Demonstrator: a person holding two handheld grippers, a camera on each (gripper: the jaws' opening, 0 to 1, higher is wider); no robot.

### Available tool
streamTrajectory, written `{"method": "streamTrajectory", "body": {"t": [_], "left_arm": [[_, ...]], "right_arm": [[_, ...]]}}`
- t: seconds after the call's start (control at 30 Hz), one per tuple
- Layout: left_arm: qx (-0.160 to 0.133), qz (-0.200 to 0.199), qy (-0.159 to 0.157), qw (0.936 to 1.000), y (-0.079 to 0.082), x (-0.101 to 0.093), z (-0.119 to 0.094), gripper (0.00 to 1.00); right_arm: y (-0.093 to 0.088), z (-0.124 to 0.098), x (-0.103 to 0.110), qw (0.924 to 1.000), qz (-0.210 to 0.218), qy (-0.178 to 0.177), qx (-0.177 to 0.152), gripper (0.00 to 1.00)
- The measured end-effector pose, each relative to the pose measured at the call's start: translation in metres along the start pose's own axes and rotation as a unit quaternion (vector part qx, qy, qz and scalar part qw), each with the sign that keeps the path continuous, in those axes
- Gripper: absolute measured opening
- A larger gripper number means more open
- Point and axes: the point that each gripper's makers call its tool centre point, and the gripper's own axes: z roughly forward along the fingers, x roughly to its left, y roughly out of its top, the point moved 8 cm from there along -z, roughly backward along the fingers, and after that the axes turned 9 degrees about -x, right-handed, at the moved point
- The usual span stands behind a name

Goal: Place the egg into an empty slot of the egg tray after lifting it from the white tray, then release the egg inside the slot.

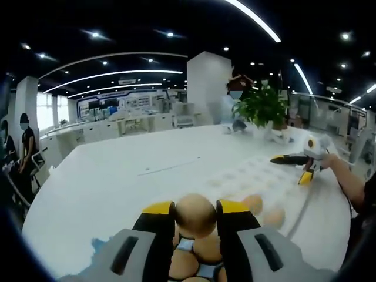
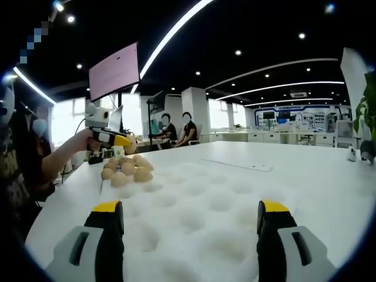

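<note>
Left gripper view, left tool [image 1: 195, 220] gripping egg [image 1: 195, 215]

Left claw [image 1: 196, 218] clamped on egg [image 1: 195, 215]; right claw [image 2: 191, 220] spread wide.

Long ceiling light strips [image 1: 117, 73] and small recessed spots light the hall evenly, while windows [image 2: 64, 120] behind the seated people blow out to white. The pale surface [image 1: 147, 176] reflects a soft glare and carries only faint shadows. Fisheye distortion bends the strips into arcs. In the left gripper view, the egg [image 1: 195, 215] between the fingers is blurred, as is the egg tray [image 2: 205, 211] below the windows in the right gripper view.
</note>
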Motion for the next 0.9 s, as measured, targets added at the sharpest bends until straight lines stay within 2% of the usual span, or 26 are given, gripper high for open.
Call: {"method": "streamTrajectory", "body": {"t": [0.43, 0.9], "left_arm": [[-0.003, -0.014, 0.044, 0.9989, -0.008, 0.033, -0.019, 0.28], [-0.007, -0.019, 0.079, 0.9967, -0.011, 0.062, -0.03, 0.28]], "right_arm": [[0.0, -0.001, 0.0, 1.0, 0.001, 0.0, -0.003, 0.98], [-0.001, -0.001, 0.001, 1.0, 0.001, 0.0, -0.003, 0.98]]}}
